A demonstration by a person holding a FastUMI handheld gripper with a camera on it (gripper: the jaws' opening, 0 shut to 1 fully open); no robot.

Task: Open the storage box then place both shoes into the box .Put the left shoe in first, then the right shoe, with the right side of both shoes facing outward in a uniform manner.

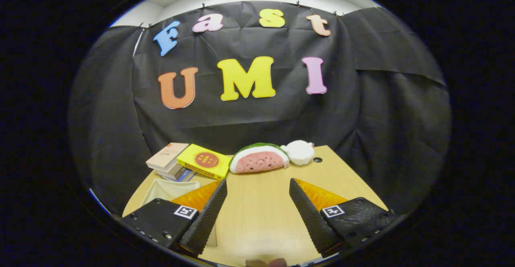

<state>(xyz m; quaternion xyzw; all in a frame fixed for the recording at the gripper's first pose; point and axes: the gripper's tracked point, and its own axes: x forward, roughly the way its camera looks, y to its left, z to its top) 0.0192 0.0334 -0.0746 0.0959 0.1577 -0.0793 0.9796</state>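
A pale box (169, 188) sits on the table (257, 218), just past the left finger of the gripper (257, 181). It looks open at the top, and you can see its thin white rim and its pale inside. The left finger hides its near part, so I cannot tell how deep it is or if it has a lid. It may be the storage box, but I cannot be sure.

The gripper is spread wide and holds nothing. Its two black fingers (205, 218) have bumpy inner faces and orange outer sides. They hang over the table, and only bare wood lies between them. Each finger base has a small black and white square tag (185, 212) on it.

Beyond the box, at the far edge of the table, lies a stack of books (169, 160). A yellow book (205, 161) with a red circle on it leans on the stack, on its right side. Next to that, well ahead of the fingers, lies a soft toy shaped like a watermelon slice (259, 160), pink with a green rind. A white fluffy toy (299, 152) touches its right end. A small dark hole (317, 160) in the table is just beside the white toy.

Black cloth (241, 118) hangs behind the table.

Down low between the finger bases is a small blurry brown shape (265, 263). I cannot tell what it is.
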